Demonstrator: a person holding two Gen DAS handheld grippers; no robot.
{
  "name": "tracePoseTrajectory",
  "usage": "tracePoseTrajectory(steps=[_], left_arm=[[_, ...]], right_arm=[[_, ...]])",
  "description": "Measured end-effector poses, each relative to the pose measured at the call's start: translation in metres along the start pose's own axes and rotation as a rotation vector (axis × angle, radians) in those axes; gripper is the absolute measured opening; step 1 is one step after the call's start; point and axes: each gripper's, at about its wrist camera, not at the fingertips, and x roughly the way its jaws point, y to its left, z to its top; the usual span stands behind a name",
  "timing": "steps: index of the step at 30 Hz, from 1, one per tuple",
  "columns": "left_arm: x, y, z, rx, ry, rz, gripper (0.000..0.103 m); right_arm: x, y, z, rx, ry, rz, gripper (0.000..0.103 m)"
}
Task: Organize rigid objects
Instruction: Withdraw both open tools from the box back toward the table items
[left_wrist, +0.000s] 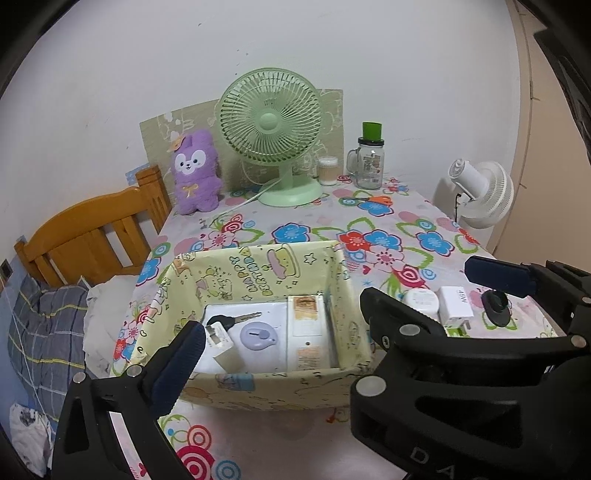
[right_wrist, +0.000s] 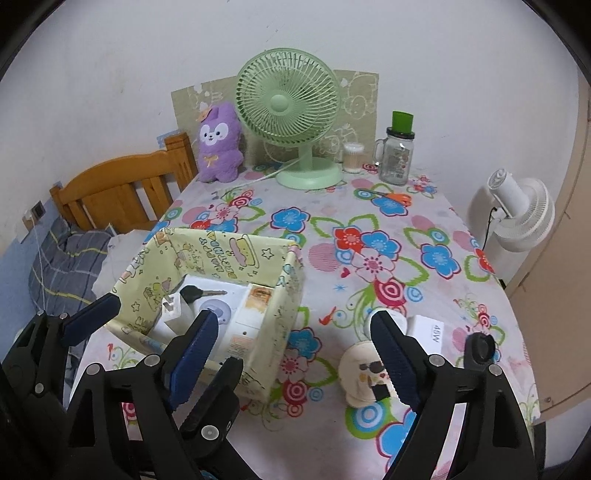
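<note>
Right wrist view had the right gripper (right_wrist: 299, 354) spread wide, its right finger (right_wrist: 393, 363) covering part of a cream skull figure (right_wrist: 360, 376) that stood between the jaws without clearly touching either pad. Beyond that finger, a round white tin (left_wrist: 421, 300) was mostly hidden, and a white charger (left_wrist: 455, 303) and black round piece (left_wrist: 496, 305) lay just past the fingertip. Left of the jaws, the yellow box (right_wrist: 275, 325) held a white adapter (left_wrist: 221, 343), a black-headed key (left_wrist: 233, 319), a lilac disc (left_wrist: 258, 334) and a white carton (left_wrist: 307, 326). The left gripper (left_wrist: 332, 306) hung open over the box's near wall, holding nothing. Farther off stood a green fan (right_wrist: 290, 118).
</note>
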Motion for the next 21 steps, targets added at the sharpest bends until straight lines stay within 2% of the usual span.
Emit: tracePoseTrajectory(steps=[21], left_arm=[[-0.016,-0.041,-0.004,0.038,-0.03,-0.02,0.103]], right_arm=[[-0.032,-0.036,-0.017,0.016,-0.046,-0.073,0.088]])
